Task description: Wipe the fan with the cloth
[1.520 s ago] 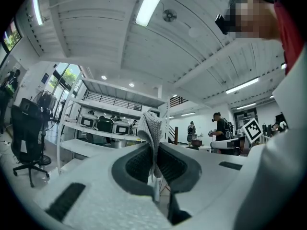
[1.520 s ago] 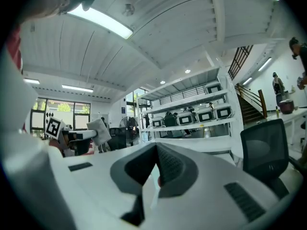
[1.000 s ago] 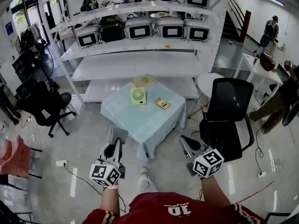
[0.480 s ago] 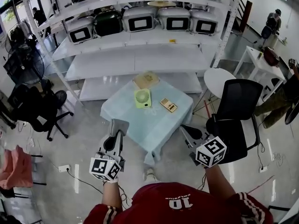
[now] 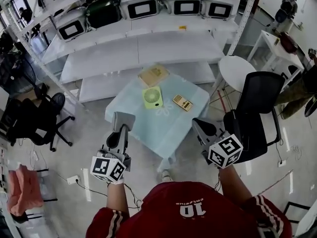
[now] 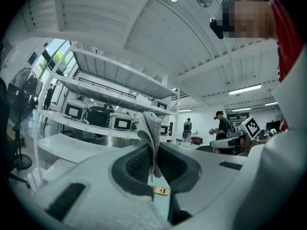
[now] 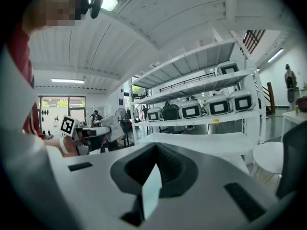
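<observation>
Grey cloth [image 6: 152, 128] sits clamped in the left gripper [image 5: 123, 119]; the right gripper [image 5: 200, 127] is closed, empty. Ahead of the 2 grippers, the green fan [image 5: 152, 96] stands on the desk [image 5: 158, 129], with a black office chair [image 5: 253, 108] to the right.

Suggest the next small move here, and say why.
Probably carry the left gripper forward toward the green fan. Its jaws are shut on the cloth, but the fan sits farther on, on the table, well apart from it. The right gripper is shut and empty.
</observation>
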Demonstrator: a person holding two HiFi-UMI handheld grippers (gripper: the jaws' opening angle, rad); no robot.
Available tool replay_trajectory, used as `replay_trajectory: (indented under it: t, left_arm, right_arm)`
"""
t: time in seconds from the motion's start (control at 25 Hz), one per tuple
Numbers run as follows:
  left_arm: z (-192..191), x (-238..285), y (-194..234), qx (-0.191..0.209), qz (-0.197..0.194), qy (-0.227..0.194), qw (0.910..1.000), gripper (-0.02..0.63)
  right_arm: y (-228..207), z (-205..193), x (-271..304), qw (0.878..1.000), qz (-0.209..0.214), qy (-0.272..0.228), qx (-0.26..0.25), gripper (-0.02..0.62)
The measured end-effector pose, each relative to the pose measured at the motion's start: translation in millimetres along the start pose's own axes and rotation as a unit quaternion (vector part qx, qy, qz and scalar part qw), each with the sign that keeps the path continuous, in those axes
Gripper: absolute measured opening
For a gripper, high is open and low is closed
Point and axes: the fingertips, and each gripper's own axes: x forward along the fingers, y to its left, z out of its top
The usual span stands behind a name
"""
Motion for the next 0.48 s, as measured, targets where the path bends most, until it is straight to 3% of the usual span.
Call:
replay_trajectory:
  t: [0.28, 0.48]
  left_arm:
    - [-17.6, 28.8, -7.1, -0.012, -0.006, 0.017, 0.9998, 0.025]
    - [-22.8, 46.0, -24.9, -0.056, 0.0, 0.015, 0.9983, 0.025]
  right_arm:
    - [-29.4, -8.4, 8.8, 1.0, -0.002, -0.002, 0.004, 0.003]
    - [-50.1, -1.0, 19.3, 1.0, 0.019, -0.012, 0.007, 0.003]
